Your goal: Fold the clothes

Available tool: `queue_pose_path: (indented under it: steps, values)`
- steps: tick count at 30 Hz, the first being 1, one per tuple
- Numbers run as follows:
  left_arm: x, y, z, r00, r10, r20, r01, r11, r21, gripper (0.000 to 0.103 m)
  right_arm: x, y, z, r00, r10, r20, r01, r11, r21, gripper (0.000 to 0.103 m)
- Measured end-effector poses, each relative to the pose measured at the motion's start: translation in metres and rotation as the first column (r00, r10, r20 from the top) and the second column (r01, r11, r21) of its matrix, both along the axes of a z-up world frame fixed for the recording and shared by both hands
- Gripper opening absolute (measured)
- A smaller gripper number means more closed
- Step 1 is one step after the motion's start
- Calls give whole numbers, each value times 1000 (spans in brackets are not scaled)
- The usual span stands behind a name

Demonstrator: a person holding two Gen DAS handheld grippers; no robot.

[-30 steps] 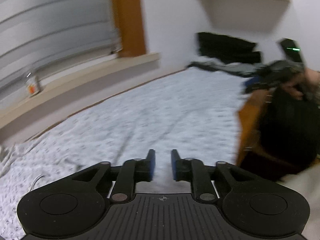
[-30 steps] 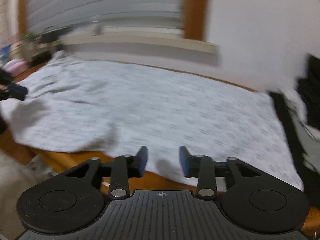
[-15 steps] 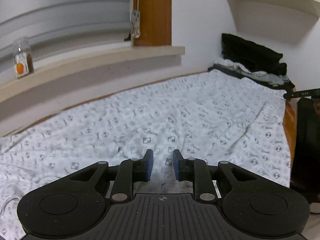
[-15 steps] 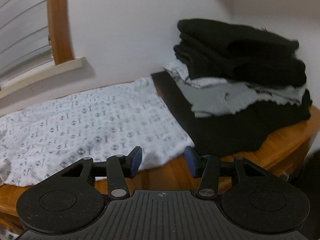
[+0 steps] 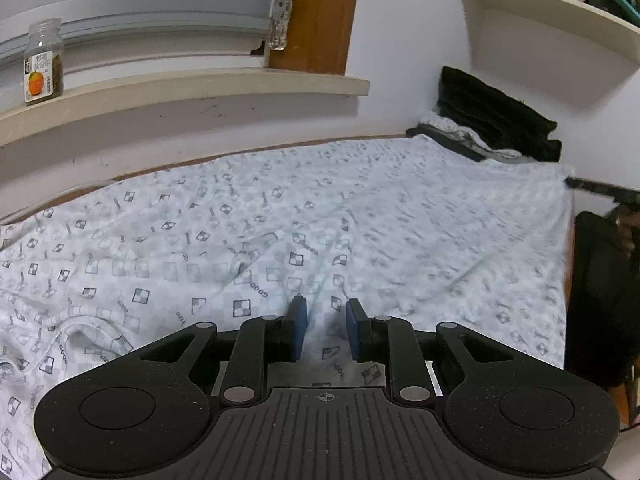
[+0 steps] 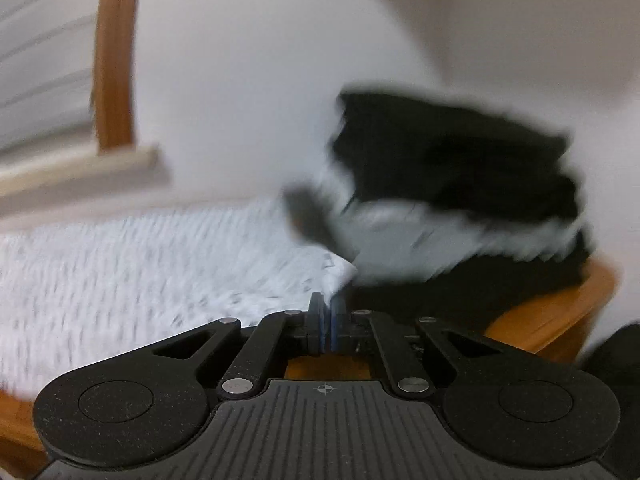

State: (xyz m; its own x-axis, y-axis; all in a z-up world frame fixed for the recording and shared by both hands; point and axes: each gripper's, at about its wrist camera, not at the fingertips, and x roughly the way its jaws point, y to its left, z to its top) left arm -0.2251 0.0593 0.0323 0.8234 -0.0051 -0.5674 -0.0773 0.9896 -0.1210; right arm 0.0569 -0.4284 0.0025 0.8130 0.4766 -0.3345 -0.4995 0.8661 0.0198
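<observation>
Pinching patterned garment [image 6: 132,264] corner, right gripper [image 6: 329,322]

The left hand-held gripper [image 5: 323,326] has its fingers parted; the right hand-held gripper [image 6: 328,325] is pinched together.

Dim indoor light; right view motion-blurred

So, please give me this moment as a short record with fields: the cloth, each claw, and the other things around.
cloth: white patterned shirt, spread on the table
left claw: open, over the shirt, holds nothing
right claw: shut on the shirt's corner, by the table edge
pile: black and pale folded clothes at the far end, beside the shirt
jar: on the window ledge
image: right view blurred
</observation>
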Motion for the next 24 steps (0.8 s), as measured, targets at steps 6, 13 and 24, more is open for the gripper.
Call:
queue_pose_path:
  steps: [6, 13, 24]
  values:
    - [0, 0, 0, 1000, -6, 3, 6, 1000, 5, 26, 17, -7, -10, 997, -8, -79, 2, 998, -64, 19]
    - [-1, 1, 1, 1000, 2, 15, -2, 1000, 0, 38, 2, 39, -4, 987, 149, -54, -150, 989, -12, 52]
    - [-85, 42, 39, 974, 201, 101, -207, 977, 45, 76, -57, 181, 20, 825, 564, 28, -555, 819, -145, 80]
